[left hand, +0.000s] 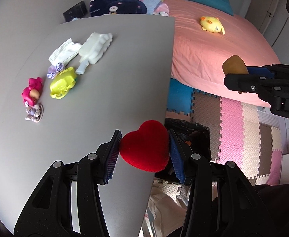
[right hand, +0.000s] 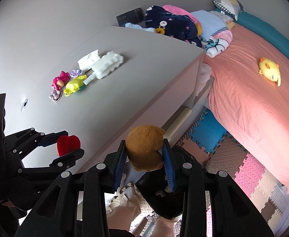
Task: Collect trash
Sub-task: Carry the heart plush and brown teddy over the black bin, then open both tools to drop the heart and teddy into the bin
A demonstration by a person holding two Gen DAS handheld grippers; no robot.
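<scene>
Left gripper clamps a red heart at the table's right edge, right gripper squeezes a brown bear, black trash bag directly below both.

Toys on table, bed rightward.

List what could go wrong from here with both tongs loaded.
1. The left tongs pinch the red heart right at the table edge; released here, it may miss the black bin bag below.
2. The right tongs grip the brown plush only by its sides, so it might slip.
3. The two tongs are close together and may collide over the bag.
</scene>
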